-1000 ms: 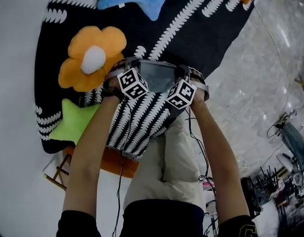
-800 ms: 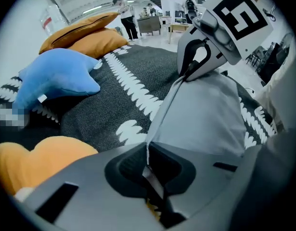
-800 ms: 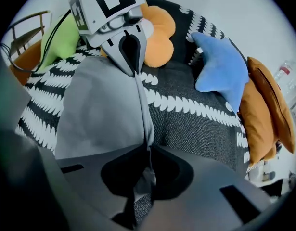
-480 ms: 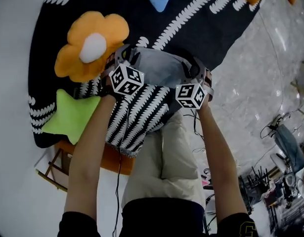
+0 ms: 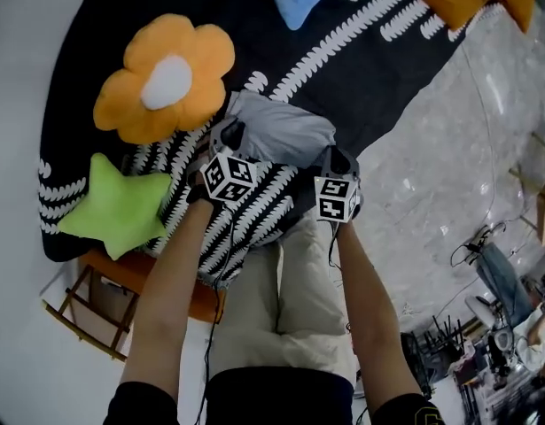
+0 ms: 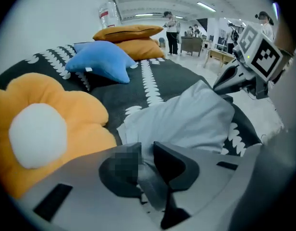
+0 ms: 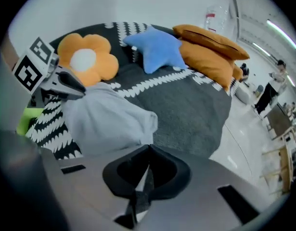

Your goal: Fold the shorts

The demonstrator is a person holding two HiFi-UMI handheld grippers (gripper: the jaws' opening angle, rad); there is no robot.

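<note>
A: Saw what first?
B: Saw a big black blanket (image 5: 343,87) with white marks. Then an orange flower pillow (image 5: 166,78) and a green star pillow (image 5: 117,206) on it.
A: And the shorts?
B: Found the grey shorts (image 5: 285,131) bunched on the blanket, near the flower pillow.
A: Grippers?
B: Caught the left gripper's (image 6: 147,150) jaws just closing, pinching the shorts' grey cloth. Found the right gripper's (image 7: 148,150) jaws squeezed tight together.

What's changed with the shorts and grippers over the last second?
Both grippers drew back toward the person; the shorts, earlier stretched open between them, now lie bunched on the blanket. The left gripper and right gripper have just been closing their jaws, with grey cloth between each pair. The flower cushion stayed put.
</note>
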